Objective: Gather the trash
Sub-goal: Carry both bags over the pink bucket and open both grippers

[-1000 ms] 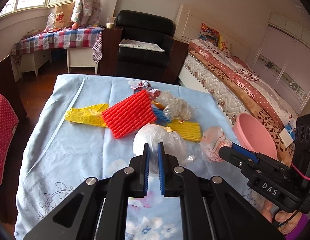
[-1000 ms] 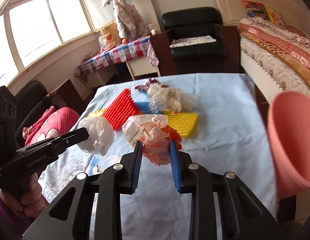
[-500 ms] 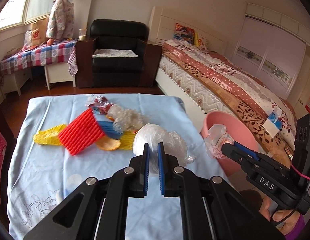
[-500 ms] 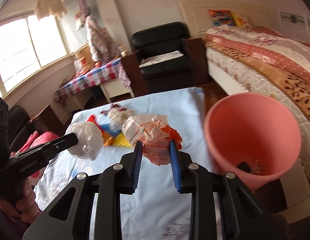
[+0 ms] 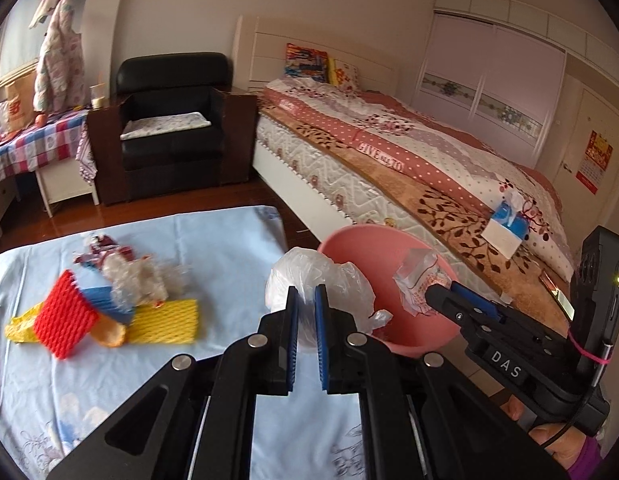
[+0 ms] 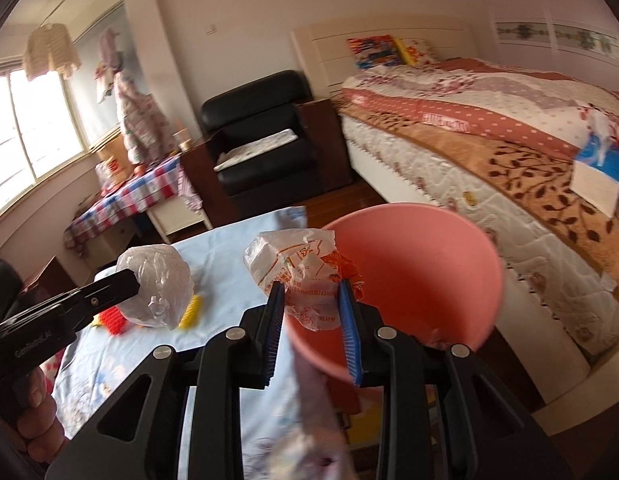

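Observation:
My left gripper (image 5: 304, 295) is shut on a crumpled clear plastic bag (image 5: 321, 280), held above the table edge just left of the pink bin (image 5: 413, 332). It also shows in the right wrist view (image 6: 157, 292). My right gripper (image 6: 311, 294) is shut on a crumpled white and orange printed wrapper (image 6: 301, 272), held over the near rim of the pink bin (image 6: 429, 280). The wrapper also shows in the left wrist view (image 5: 417, 280), over the bin's opening. More trash lies on the table: red foam net (image 5: 65, 316), yellow foam net (image 5: 165, 322), clear wrap (image 5: 137, 280).
The table has a light blue cloth (image 5: 221, 240). The bin stands beside the table's right edge, between the table and a bed (image 5: 429, 168). A black armchair (image 5: 169, 128) and a checked-cloth side table (image 5: 25, 148) stand beyond the table.
Both grippers have swung right, away from the trash pile, carrying their loads. The pink bin has come closer, and the right gripper's wrapper is now over its rim.

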The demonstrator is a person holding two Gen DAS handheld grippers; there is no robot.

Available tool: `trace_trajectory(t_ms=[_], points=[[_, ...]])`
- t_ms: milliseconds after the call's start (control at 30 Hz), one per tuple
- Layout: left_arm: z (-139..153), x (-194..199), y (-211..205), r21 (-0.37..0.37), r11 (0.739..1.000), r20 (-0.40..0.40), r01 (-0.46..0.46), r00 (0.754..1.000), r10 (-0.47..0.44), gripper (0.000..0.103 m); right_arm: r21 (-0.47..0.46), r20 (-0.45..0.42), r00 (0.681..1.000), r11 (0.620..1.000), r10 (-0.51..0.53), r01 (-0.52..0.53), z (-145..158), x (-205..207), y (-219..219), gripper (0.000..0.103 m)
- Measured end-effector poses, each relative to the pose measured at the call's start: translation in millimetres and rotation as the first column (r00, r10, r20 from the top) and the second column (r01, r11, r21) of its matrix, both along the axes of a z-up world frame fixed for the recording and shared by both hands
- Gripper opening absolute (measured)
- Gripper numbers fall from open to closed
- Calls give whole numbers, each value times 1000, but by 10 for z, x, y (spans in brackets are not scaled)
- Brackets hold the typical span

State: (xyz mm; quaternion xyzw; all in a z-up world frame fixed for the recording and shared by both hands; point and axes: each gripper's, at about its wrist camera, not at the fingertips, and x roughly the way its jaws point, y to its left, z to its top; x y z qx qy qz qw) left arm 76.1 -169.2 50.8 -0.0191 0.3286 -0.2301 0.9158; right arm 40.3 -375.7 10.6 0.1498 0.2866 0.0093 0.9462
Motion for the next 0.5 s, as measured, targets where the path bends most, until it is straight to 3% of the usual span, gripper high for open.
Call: trace_trajectory(t_ms=[500], points=[[-320,273,-774,50,994,-55,93,994,-90,7,33,-67,992,993,-107,109,-298,79,-459,28]])
